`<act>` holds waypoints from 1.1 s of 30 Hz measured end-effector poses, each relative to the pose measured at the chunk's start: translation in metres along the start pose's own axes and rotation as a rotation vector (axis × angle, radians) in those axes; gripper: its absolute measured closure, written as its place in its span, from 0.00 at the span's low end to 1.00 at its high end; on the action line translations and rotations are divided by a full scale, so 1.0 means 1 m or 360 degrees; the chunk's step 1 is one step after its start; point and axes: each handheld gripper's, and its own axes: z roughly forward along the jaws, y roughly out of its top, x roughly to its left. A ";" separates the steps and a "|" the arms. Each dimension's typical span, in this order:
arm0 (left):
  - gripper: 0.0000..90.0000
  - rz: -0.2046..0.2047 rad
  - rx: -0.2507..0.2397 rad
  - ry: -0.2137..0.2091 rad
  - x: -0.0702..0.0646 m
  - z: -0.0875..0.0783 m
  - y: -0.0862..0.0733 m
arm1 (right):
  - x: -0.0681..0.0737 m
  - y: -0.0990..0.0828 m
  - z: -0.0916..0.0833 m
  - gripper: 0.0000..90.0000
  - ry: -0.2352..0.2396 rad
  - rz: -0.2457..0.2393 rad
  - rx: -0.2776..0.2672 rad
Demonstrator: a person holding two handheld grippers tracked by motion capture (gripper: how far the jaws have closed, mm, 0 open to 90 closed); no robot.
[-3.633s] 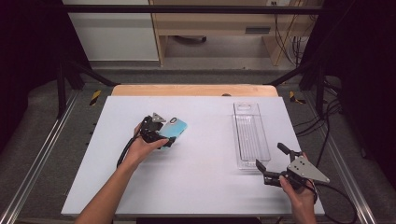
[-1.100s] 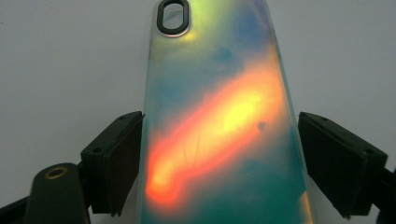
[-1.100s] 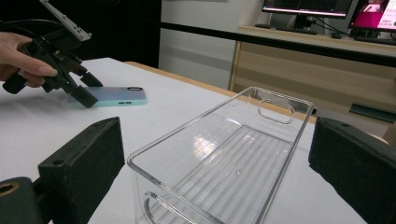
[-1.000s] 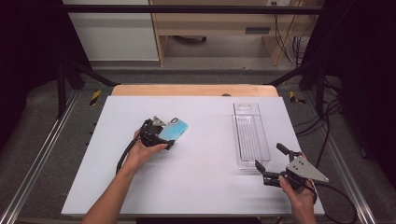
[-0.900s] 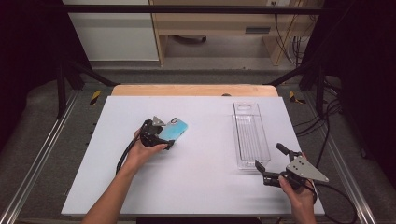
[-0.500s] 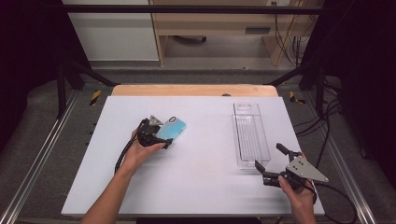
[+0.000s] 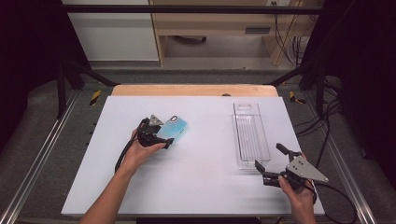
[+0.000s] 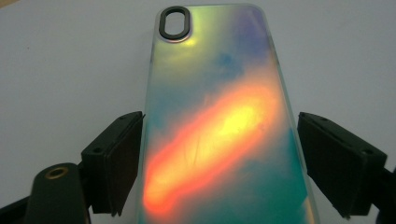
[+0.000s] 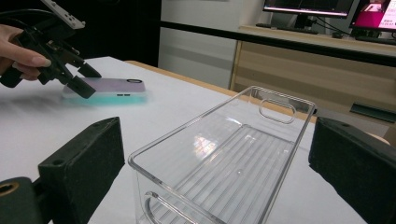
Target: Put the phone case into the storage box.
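Left gripper (image 7: 161,135) clamps a phone case while the right gripper (image 7: 273,162) waits by a clear tray.

At left, the left gripper's jaws are closed on the long sides of the iridescent phone case (image 8: 224,126), which lies flat on the white table (image 7: 201,186) and stretches straight ahead of the jaws, camera cutout (image 8: 174,22) at its far end; gripping it across the width likely gives a firm hold for lifting. At right, the right gripper rests with jaws wide and nothing between them, just short of the near end of the empty clear tray (image 9: 224,154), probably the case's destination, well apart from it.
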 end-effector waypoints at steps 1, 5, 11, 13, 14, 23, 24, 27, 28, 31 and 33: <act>0.18 0.0001 -0.0008 0.0000 0.000 -0.001 0.000 | 0.000 0.000 0.000 0.04 0.0000 0.0001 0.0000; 0.18 -0.0001 -0.0046 -0.0012 -0.003 -0.006 0.003 | 0.000 0.000 0.000 0.04 -0.0002 0.0004 -0.0003; 0.18 -0.0010 -0.0166 -0.0054 -0.012 -0.018 0.009 | -0.001 0.001 -0.002 0.04 -0.0008 0.0009 -0.0007; 0.18 -0.0008 -0.0183 -0.0062 -0.014 -0.020 0.010 | -0.001 0.001 -0.002 0.04 -0.0009 0.0012 -0.0016; 0.18 -0.0008 -0.0197 -0.0066 -0.016 -0.022 0.011 | -0.001 0.001 -0.002 0.04 -0.0009 0.0012 -0.0016; 0.18 0.0017 -0.0351 -0.0090 -0.034 -0.043 0.012 | 0.000 0.006 -0.004 0.04 -0.0009 0.0018 -0.0041; 0.18 0.0008 -0.0379 -0.0092 -0.036 -0.047 0.011 | 0.000 0.007 -0.005 0.04 -0.0013 0.0024 -0.0048; 0.18 -0.0008 -0.0460 -0.0089 -0.040 -0.056 0.007 | 0.004 0.015 -0.004 0.04 -0.0003 0.0008 -0.0066; 0.18 -0.0011 -0.0479 -0.0082 -0.042 -0.059 0.006 | 0.005 0.019 -0.004 0.04 0.0003 0.0010 -0.0081; 0.18 0.0002 -0.0521 -0.0059 -0.045 -0.066 0.002 | 0.012 0.032 0.000 0.04 0.0033 -0.0022 -0.0096; 0.18 0.0008 -0.0548 -0.0039 -0.047 -0.070 0.000 | 0.018 0.040 0.003 0.04 0.0057 -0.0035 -0.0098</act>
